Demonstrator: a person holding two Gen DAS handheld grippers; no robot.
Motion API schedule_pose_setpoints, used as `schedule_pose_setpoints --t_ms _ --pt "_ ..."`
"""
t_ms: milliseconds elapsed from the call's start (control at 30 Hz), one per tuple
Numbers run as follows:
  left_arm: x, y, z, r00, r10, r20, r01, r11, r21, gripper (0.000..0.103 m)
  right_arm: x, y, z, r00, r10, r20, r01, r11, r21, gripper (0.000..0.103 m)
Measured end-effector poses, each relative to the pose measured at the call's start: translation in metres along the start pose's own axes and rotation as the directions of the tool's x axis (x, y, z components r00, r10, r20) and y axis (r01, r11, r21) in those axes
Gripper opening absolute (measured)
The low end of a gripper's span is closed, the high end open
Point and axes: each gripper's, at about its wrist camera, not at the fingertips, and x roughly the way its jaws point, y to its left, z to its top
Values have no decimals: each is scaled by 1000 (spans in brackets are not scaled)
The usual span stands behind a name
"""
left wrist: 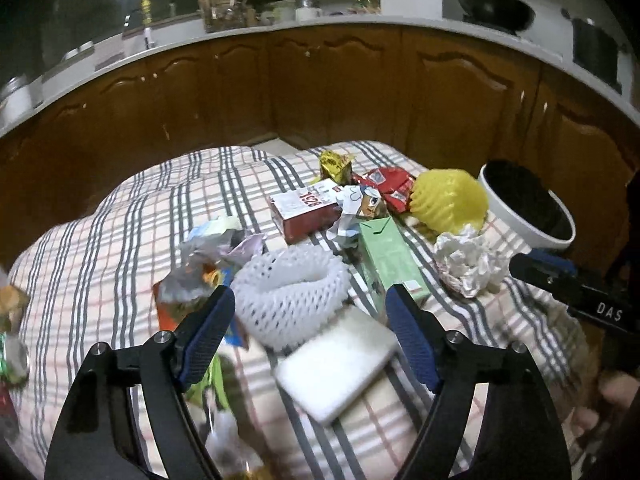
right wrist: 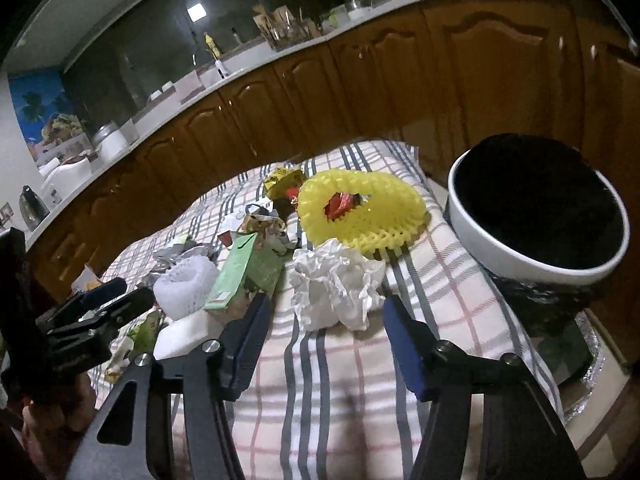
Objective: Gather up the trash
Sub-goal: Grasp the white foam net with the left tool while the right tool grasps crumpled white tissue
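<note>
Trash lies on a plaid cloth (left wrist: pixel 120 240). In the left wrist view my left gripper (left wrist: pixel 314 316) is open over a white foam net (left wrist: pixel 288 296) and a white foam block (left wrist: pixel 336 364). Behind lie a green carton (left wrist: pixel 390 256), a red box (left wrist: pixel 304 210), a yellow foam net (left wrist: pixel 448 200) and crumpled white paper (left wrist: pixel 468 264). In the right wrist view my right gripper (right wrist: pixel 326 320) is open just before the crumpled paper (right wrist: pixel 336 284), with the yellow net (right wrist: pixel 360 208) behind it. The white bin (right wrist: pixel 532 216) with a black liner stands at the right.
Brown kitchen cabinets (left wrist: pixel 320 88) under a white countertop (left wrist: pixel 280 28) close off the far side. More wrappers lie at the cloth's left edge (left wrist: pixel 12 320). The right gripper's body (left wrist: pixel 580 292) shows at the right of the left wrist view. The left gripper (right wrist: pixel 100 308) shows at the left of the right wrist view.
</note>
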Motion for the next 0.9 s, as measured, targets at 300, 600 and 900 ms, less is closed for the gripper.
schedule_pose_setpoints --t_ms 300,600,900 --pt "44 -1 -3 995 -10 -97 15 998 56 54 39 -7 3 995 -29 -94 30 1000 4 43" --pt "35 9 -6 991 -100 -88 101 995 11 10 16 3 4 998 40 -41 -41 999 -22 14" --pt "-17 14 10 984 -174 35 175 984 -26 10 -23 6 12 996 78 42 -76 997 -34 14"
